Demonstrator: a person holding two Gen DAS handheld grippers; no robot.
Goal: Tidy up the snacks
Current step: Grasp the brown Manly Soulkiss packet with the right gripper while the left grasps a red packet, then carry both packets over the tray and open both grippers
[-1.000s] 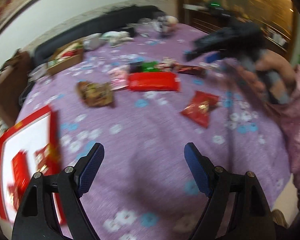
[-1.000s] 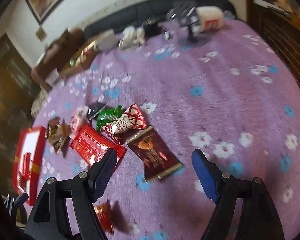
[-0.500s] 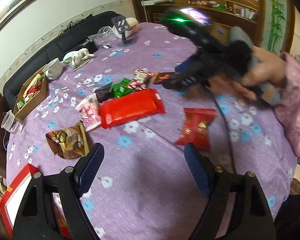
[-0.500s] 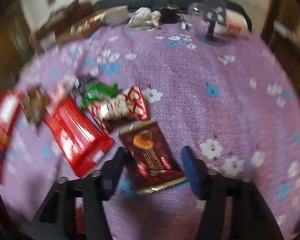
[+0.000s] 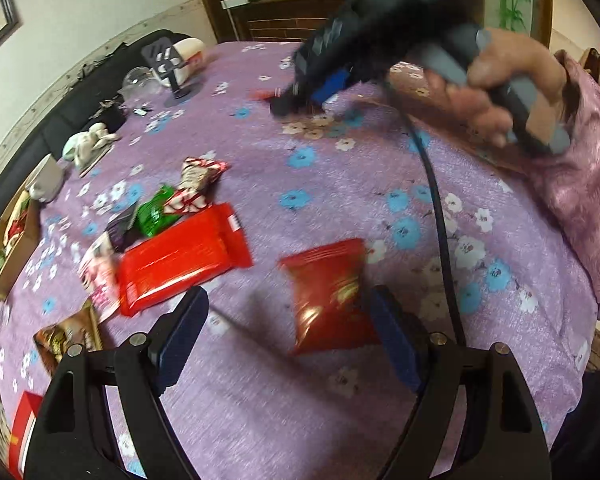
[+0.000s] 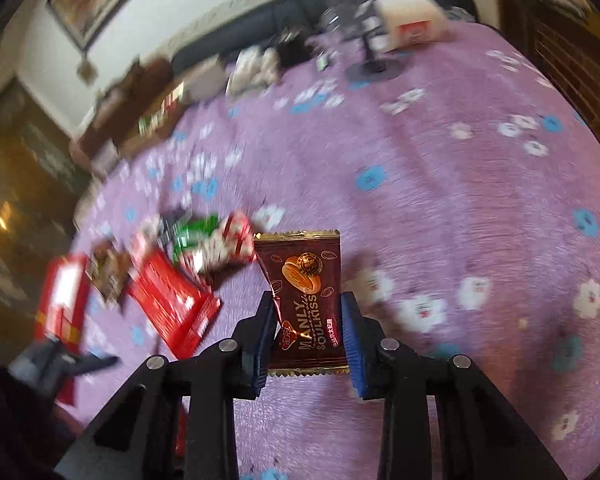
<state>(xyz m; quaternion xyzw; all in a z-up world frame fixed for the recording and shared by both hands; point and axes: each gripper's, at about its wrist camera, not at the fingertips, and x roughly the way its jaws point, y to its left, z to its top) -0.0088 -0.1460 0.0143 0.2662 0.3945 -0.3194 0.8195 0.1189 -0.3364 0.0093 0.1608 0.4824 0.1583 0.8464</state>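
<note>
While the right gripper [image 6: 307, 334] closes on the brown packet [image 6: 304, 300], whose long axis runs straight out between its jaws, the left gripper [image 5: 290, 338] hangs wide and empty, the small red pouch [image 5: 330, 296] lying just inside its right-hand finger.

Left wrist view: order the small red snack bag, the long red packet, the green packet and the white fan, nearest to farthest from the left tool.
From the left tool:
1. Small red snack bag, between its fingers, toward the right one.
2. Long red packet, just beyond the left finger.
3. Green packet, behind that, left.
4. White fan, far end of the table.
</note>
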